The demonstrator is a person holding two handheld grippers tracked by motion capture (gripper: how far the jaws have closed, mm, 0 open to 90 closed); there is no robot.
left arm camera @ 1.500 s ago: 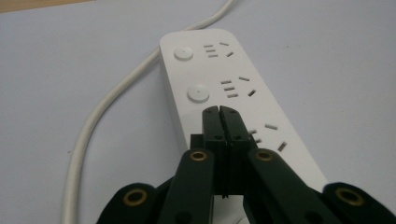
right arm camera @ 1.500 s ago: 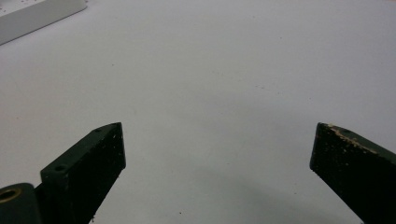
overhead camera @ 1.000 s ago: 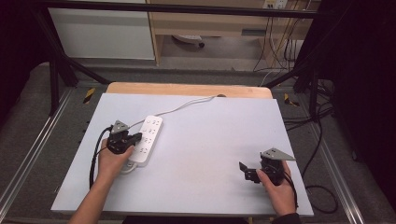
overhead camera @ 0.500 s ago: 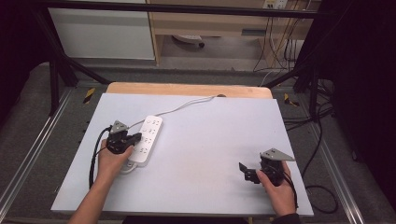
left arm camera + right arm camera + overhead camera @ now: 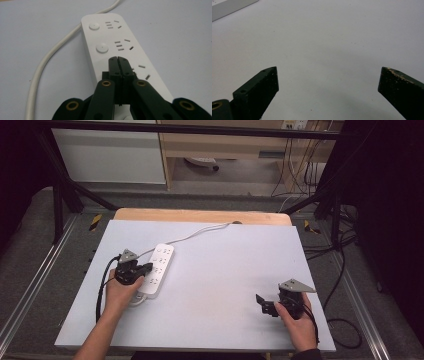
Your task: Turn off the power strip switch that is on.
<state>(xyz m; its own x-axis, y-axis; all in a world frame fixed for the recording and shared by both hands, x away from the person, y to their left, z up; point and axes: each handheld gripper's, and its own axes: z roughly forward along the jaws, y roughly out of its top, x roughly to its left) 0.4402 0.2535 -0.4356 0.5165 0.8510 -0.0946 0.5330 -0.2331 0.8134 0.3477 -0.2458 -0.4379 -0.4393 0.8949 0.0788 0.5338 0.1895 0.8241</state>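
A white power strip [image 5: 159,262] lies on the left half of the pale table [image 5: 225,270], its white cable [image 5: 200,232] running off toward the far edge. My left gripper [image 5: 146,268] is shut, with nothing between its jaws. In the left gripper view its tips [image 5: 117,60] sit over the power strip [image 5: 110,37], just short of the second round button [image 5: 102,47]; whether they touch the strip I cannot tell. My right gripper [image 5: 263,303] rests low at the near right, jaws wide apart. In its own view the right gripper [image 5: 328,75] holds nothing over bare tabletop.
A corner of the power strip [image 5: 229,6] shows at the top left of the right gripper view. Metal frame rails [image 5: 30,285] run along both sides of the table. Cables [image 5: 340,270] hang off the right edge. Shelving [image 5: 225,145] stands beyond the far end.
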